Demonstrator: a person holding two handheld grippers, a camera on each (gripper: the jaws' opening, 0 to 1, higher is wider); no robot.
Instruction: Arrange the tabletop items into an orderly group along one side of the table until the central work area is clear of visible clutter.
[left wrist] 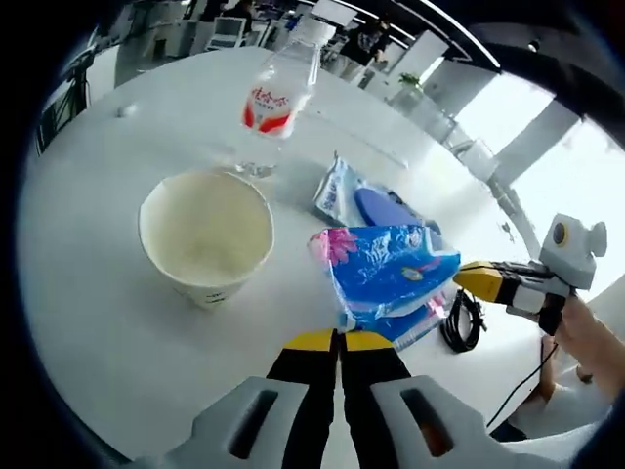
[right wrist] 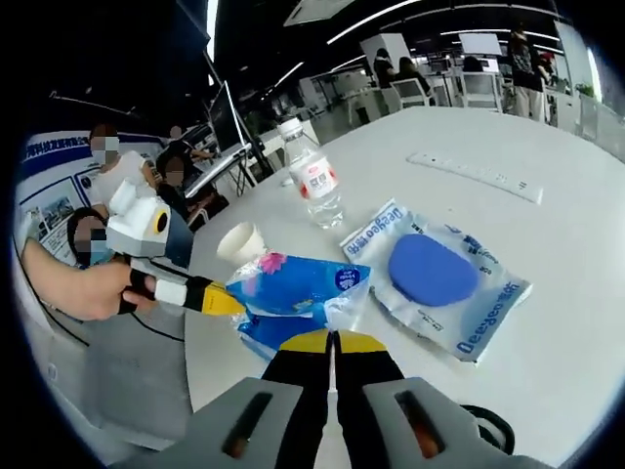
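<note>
On the white table [left wrist: 88, 293], a blue tissue pack [left wrist: 391, 269] lies just beside a paper cup [left wrist: 207, 234], with a water bottle [left wrist: 278, 93] and a clear pouch holding a blue pad [right wrist: 435, 274] near it. The left gripper [left wrist: 340, 340] sits clenched with nothing between its jaws, while the right gripper [right wrist: 330, 339], its jaws likewise closed and empty, points its yellow tips at the tissue pack. Judging by this, the gathering step is under way, and the next move calls for nudging or gripping the pack toward the table's side.
</note>
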